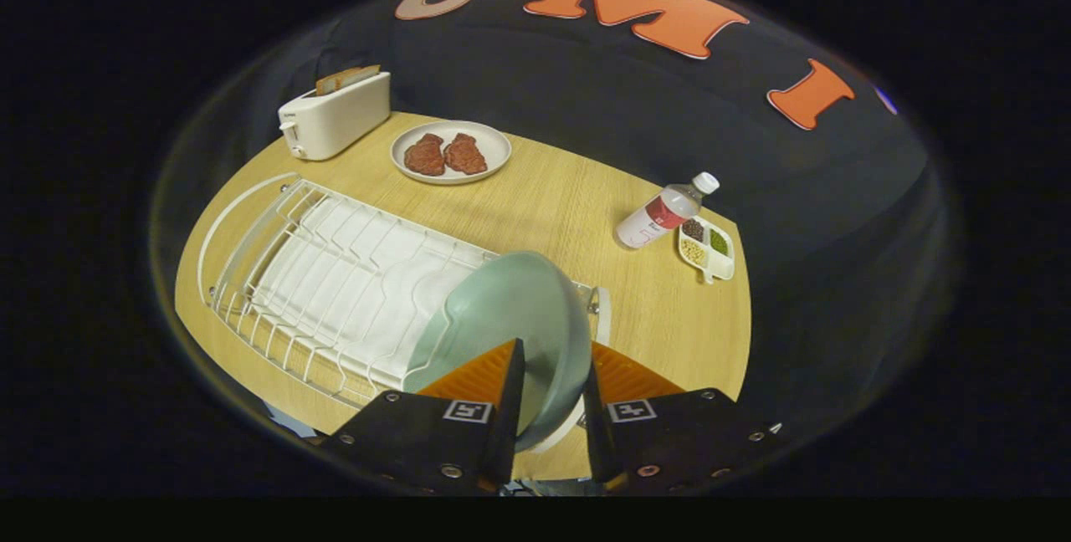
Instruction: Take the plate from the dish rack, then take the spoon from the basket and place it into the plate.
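Note:
A pale green plate (506, 308) stands on edge, tilted, at the near right end of the white wire dish rack (326, 274). My gripper (554, 362) is at its lower rim: one finger lies against the plate's hollow face and the other against its back, so both press on it. The rest of the rack, beyond and left of the fingers, holds only its white drip tray. I cannot tell whether the plate's bottom edge still rests in the rack's wires, since the fingers hide it.
The rack lies on a wooden table (552, 199). Beyond it stand a white toaster (335, 117) with bread in it and a white plate with two pieces of meat (450, 152). To the right lie a tipped bottle (665, 212) and a small divided dish (708, 247).

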Demonstrator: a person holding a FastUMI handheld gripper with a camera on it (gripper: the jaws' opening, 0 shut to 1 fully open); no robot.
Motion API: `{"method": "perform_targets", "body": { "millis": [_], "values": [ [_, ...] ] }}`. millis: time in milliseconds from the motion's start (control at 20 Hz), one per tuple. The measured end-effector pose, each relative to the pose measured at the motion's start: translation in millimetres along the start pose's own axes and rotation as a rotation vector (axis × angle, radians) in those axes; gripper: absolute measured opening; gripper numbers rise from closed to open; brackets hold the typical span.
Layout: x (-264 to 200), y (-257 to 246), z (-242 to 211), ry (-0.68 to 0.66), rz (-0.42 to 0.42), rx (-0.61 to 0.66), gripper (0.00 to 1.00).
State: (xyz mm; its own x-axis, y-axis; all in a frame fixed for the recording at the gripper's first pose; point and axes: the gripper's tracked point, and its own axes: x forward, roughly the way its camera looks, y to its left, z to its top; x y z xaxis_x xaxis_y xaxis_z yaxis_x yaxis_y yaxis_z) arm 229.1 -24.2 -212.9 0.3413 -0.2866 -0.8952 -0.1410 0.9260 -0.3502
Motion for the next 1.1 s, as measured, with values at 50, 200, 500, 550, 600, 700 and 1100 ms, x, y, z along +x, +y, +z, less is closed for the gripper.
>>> {"method": "perform_targets", "body": {
  "millis": [50,200,500,550,600,700,1100],
  "values": [
    [-1,1,1,-0.002,-0.008,-0.013,0.33],
    [-6,0,11,-0.024,-0.044,-0.052,0.27],
    [-31,-9,40,-0.120,-0.123,-0.130,0.19],
    [-34,-9,42,-0.131,-0.128,-0.132,0.18],
    [-38,-9,41,-0.136,-0.126,-0.131,0.18],
    [-47,-7,38,-0.145,-0.101,-0.102,0.18],
    [-100,-2,1,-0.245,0.034,0.000,0.17]
  ]
}}
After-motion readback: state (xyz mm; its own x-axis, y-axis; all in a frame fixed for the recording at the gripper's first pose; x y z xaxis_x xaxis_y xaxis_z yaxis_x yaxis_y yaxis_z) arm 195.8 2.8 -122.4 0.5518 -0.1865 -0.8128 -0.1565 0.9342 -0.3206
